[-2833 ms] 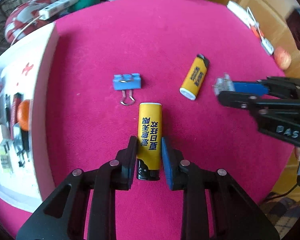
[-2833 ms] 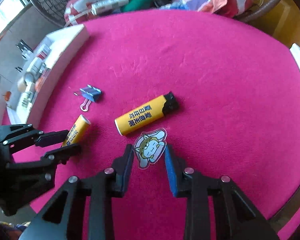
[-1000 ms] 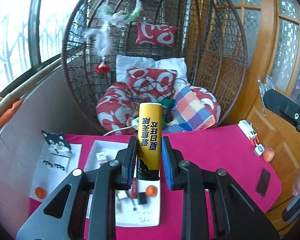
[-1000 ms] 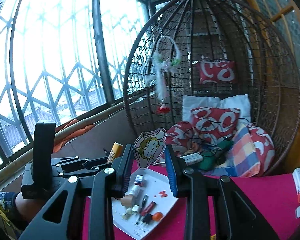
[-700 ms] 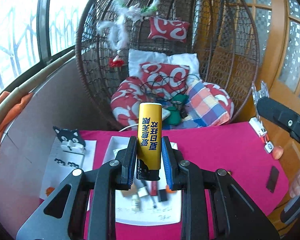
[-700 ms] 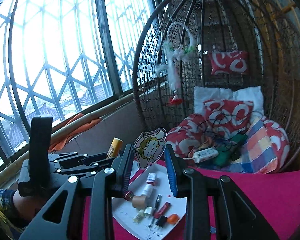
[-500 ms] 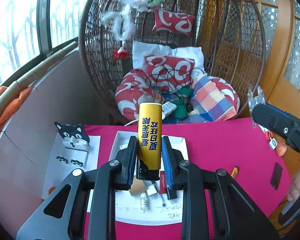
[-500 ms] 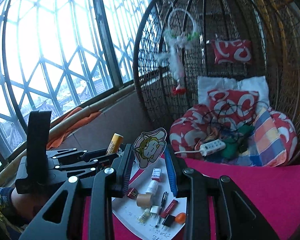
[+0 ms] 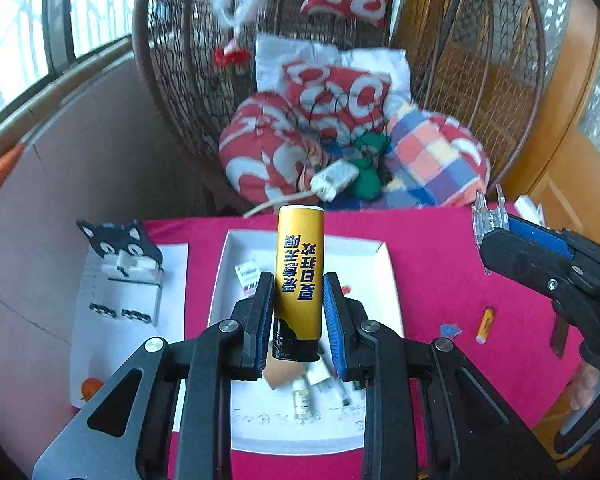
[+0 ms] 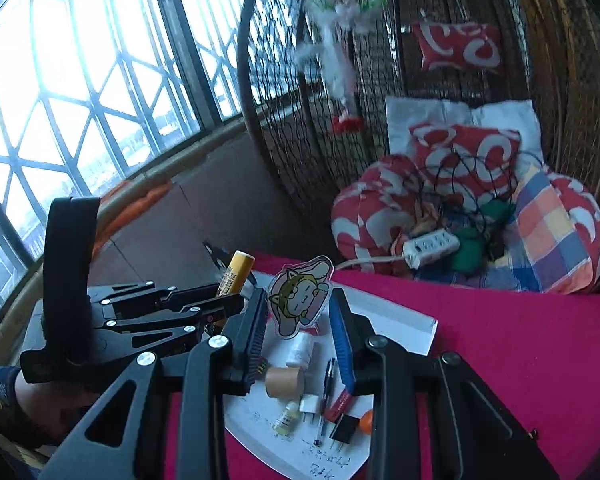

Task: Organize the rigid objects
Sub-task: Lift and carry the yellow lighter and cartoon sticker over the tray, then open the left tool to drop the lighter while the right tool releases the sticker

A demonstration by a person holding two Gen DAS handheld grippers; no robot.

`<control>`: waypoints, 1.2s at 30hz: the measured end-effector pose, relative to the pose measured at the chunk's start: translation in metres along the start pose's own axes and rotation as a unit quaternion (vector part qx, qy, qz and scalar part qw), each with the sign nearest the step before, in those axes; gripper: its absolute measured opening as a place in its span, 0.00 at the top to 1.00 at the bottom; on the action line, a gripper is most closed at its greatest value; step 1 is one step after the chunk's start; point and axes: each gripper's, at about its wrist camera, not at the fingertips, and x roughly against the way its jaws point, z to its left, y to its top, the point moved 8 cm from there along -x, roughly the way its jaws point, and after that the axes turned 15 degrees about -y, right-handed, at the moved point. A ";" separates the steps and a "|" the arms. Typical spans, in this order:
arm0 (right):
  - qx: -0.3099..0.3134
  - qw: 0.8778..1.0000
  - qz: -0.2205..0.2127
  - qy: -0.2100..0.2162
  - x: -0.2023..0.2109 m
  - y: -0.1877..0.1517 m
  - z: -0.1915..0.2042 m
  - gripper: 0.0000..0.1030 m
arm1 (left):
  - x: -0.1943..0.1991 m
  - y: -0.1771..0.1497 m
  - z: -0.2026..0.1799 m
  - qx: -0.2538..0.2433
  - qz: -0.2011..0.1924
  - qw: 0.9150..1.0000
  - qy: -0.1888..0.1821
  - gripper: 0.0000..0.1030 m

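My left gripper point(image 9: 296, 312) is shut on a yellow lighter point(image 9: 299, 276) that stands upright between its pads, above the near half of a white tray point(image 9: 389, 264). My right gripper point(image 10: 298, 320) is shut on a flat cartoon charm point(image 10: 300, 296), in the air over the same tray point(image 10: 408, 326). In the right wrist view the left gripper point(image 10: 220, 304) with its lighter point(image 10: 236, 272) sits just left of my right one. The left wrist view shows the right gripper point(image 9: 488, 236) at the right edge, the clear charm point(image 9: 486, 216) at its tip.
The tray holds several small items, among them a cardboard roll point(image 10: 285, 380), a small bottle point(image 9: 302, 398) and a pen point(image 10: 327, 380). A second yellow lighter point(image 9: 485, 324) and a blue clip point(image 9: 450, 330) lie on the pink table. A cat-shaped stand point(image 9: 120, 246) sits left of the tray.
Both grippers have come down and forward toward the tray and tilted downward, each keeping its object. The tray now looks closer and larger in both views.
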 end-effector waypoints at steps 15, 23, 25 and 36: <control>0.031 0.982 0.185 -0.034 -0.120 -0.099 0.002 0.70 | -0.115 -0.079 0.056 0.063 0.164 0.984 0.031 0.77; 0.048 0.976 0.210 -0.045 -0.134 -0.118 0.008 0.69 | -0.123 -0.092 0.057 0.067 0.184 0.980 0.035 0.77; 0.047 0.975 0.212 -0.047 -0.135 -0.121 0.007 0.69 | -0.124 -0.093 0.056 0.067 0.185 0.980 0.032 0.77; 0.052 0.975 0.207 -0.064 -0.134 -0.120 0.007 0.69 | -0.121 -0.091 0.049 0.070 0.176 0.982 0.023 0.40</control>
